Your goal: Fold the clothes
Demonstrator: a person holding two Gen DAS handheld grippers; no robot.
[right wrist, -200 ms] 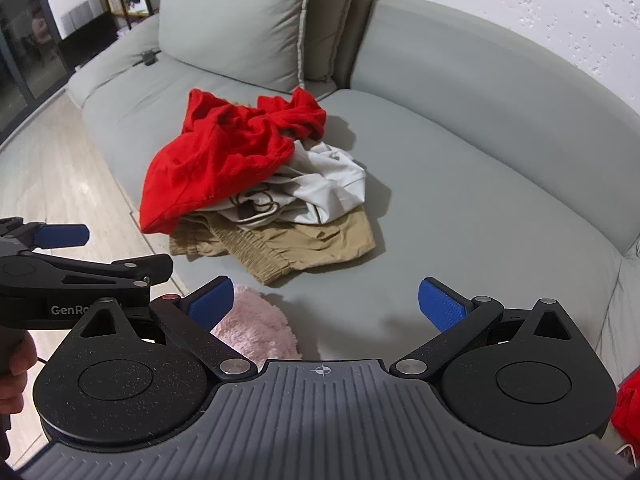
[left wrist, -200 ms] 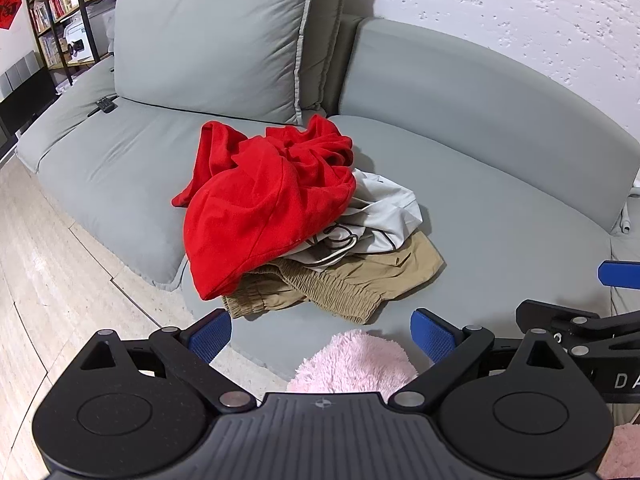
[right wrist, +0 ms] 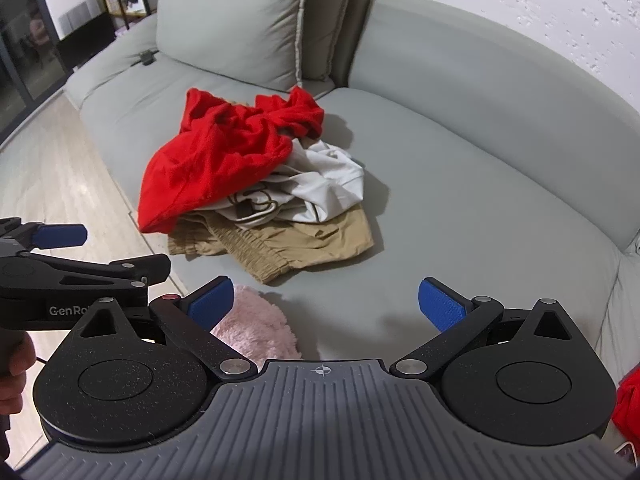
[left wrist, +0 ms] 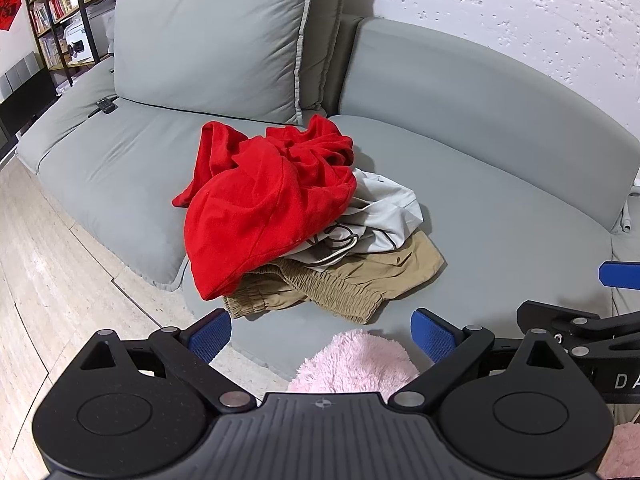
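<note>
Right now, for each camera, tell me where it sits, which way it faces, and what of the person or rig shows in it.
Left wrist: sits on the left gripper, angled down at the clothes pile on the grey sofa; its open blue pads frame the view, the right gripper pokes in at right.
Right wrist: sits on the right gripper, facing the same pile; open, empty jaws, with the left gripper and a hand at left.
Shared: red garment, white garment, khaki shorts, pink fluffy item.

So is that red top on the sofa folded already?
No, not folded. The red top lies crumpled in bunched wrinkles on top of a white garment and tan shorts.
</note>
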